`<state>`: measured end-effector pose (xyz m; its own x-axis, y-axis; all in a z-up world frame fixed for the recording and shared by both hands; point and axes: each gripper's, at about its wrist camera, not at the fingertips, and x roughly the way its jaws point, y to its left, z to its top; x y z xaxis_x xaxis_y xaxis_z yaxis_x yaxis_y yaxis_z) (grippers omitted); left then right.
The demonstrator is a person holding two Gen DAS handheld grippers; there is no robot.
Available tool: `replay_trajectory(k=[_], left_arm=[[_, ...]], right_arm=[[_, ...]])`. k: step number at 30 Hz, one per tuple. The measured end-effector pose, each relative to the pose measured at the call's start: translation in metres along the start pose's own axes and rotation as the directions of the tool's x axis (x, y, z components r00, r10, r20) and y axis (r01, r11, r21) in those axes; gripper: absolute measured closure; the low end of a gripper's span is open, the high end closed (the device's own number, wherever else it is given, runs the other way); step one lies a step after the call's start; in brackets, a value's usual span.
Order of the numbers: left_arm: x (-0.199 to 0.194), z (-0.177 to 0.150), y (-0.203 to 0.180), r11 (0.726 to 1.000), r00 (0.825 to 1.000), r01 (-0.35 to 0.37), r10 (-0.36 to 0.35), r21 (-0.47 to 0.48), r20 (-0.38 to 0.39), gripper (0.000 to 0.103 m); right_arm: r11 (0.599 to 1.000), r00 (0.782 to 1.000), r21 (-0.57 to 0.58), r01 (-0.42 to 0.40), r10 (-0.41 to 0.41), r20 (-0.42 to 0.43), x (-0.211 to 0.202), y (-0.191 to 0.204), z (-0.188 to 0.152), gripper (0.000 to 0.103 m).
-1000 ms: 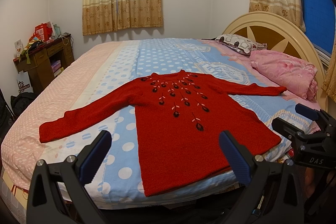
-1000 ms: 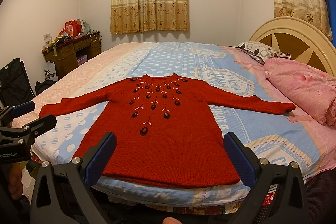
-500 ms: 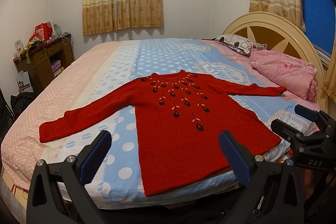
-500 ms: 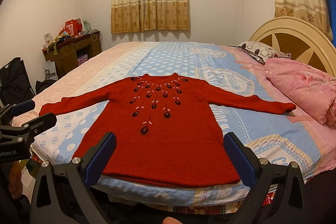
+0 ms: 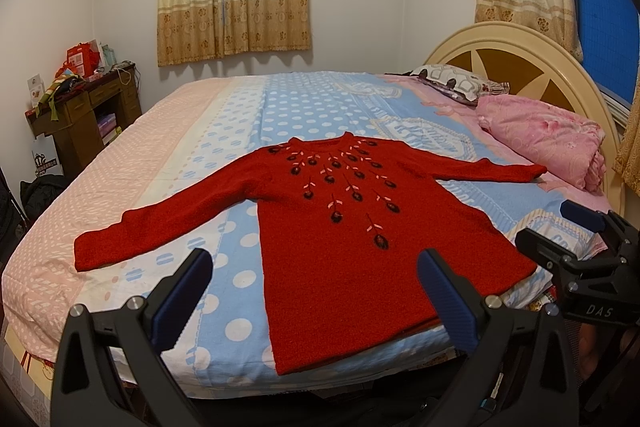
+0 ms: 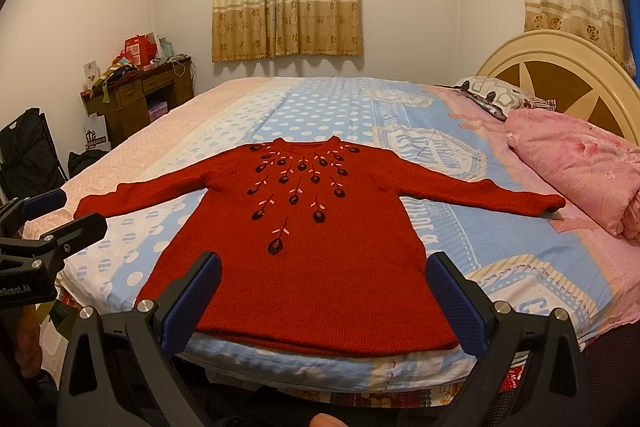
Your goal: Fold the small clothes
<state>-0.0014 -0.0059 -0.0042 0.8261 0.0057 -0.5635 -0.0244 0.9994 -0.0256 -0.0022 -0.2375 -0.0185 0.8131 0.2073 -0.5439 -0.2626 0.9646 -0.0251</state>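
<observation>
A small red knit sweater with dark embroidered flowers lies flat, front up, on the bed, both sleeves spread wide and its hem at the near edge. It also shows in the right wrist view. My left gripper is open and empty, held off the near bed edge in front of the hem's left part. My right gripper is open and empty, in front of the hem's middle. Each gripper shows in the other's view: the right one and the left one.
A pink folded quilt and a patterned pillow lie by the cream headboard on the right. A brown desk with clutter stands at the far left wall. A black bag sits by the bed's left side.
</observation>
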Motion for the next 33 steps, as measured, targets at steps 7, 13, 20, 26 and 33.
replay_trajectory(k=[7, 13, 20, 26, 33], left_arm=[[0.017, 0.001, 0.008, 1.0, 1.0, -0.019, 0.019, 0.024, 0.006, 0.0], [0.048, 0.009, 0.017, 0.995, 0.998, -0.059, 0.059, 0.081, 0.002, 0.0], [0.097, 0.025, 0.025, 0.986, 0.995, -0.1, 0.102, 0.136, -0.005, 0.0], [0.137, 0.036, 0.028, 0.985, 0.994, -0.094, 0.102, 0.146, -0.05, 0.0], [0.179, 0.045, 0.033, 0.985, 0.99, -0.1, 0.112, 0.14, -0.081, 0.0]], right_arm=[[0.999, 0.999, 0.022, -0.033, 0.033, -0.007, 0.011, -0.014, -0.002, 0.001], [0.997, 0.999, 0.08, -0.002, 0.005, -0.04, 0.045, -0.056, 0.006, 0.001], [0.978, 0.992, 0.195, 0.073, -0.052, -0.112, 0.095, -0.119, 0.009, 0.001], [0.955, 0.979, 0.261, 0.144, -0.099, -0.18, 0.133, -0.171, 0.015, 0.001], [0.888, 0.953, 0.379, 0.261, -0.175, -0.246, 0.164, -0.258, 0.019, 0.001]])
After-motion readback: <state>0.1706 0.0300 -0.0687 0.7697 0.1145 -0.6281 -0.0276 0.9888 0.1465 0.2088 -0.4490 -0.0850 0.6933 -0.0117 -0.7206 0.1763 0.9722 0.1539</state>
